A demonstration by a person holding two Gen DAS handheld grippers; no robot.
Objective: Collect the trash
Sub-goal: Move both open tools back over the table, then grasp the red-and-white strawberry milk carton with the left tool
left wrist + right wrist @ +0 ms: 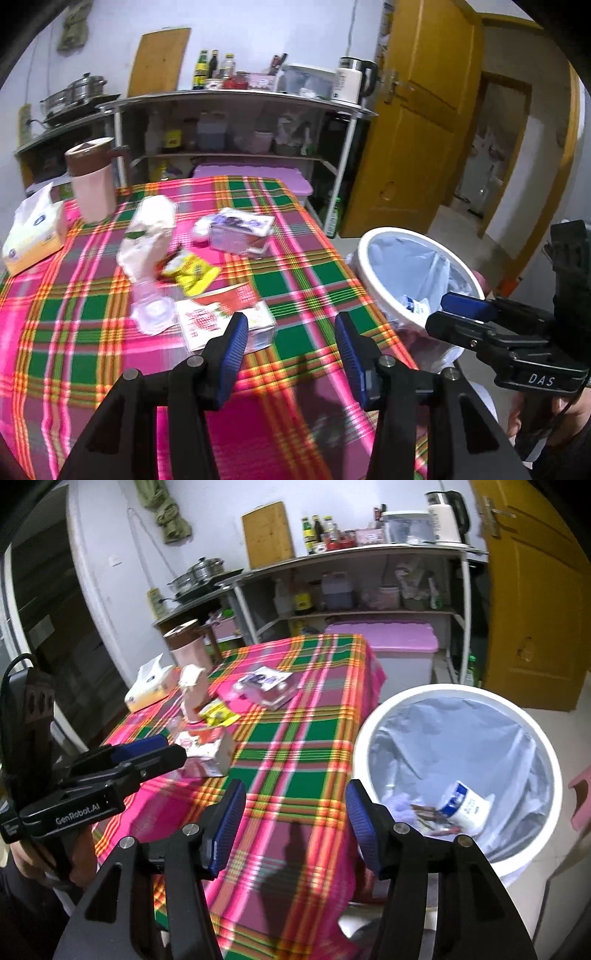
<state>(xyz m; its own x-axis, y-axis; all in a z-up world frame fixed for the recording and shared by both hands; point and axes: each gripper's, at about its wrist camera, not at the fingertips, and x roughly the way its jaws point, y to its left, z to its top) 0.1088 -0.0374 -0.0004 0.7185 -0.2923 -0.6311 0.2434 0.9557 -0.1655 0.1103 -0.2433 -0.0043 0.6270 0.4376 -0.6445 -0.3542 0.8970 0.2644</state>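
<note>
Left gripper [291, 334] jaws spread, empty, lower centre, over plaid tablecloth [295, 273]. Right gripper [295, 812] likewise agape; white bin [458, 775] at right holds wrappers.

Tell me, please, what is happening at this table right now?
A person is clearing trash from the plaid tablecloth with two handheld grippers. Both the left gripper and right gripper are open and empty. The white bin beside the table already holds a few pieces. A red-and-white carton, a yellow wrapper and other packaging remain on the table.
</note>
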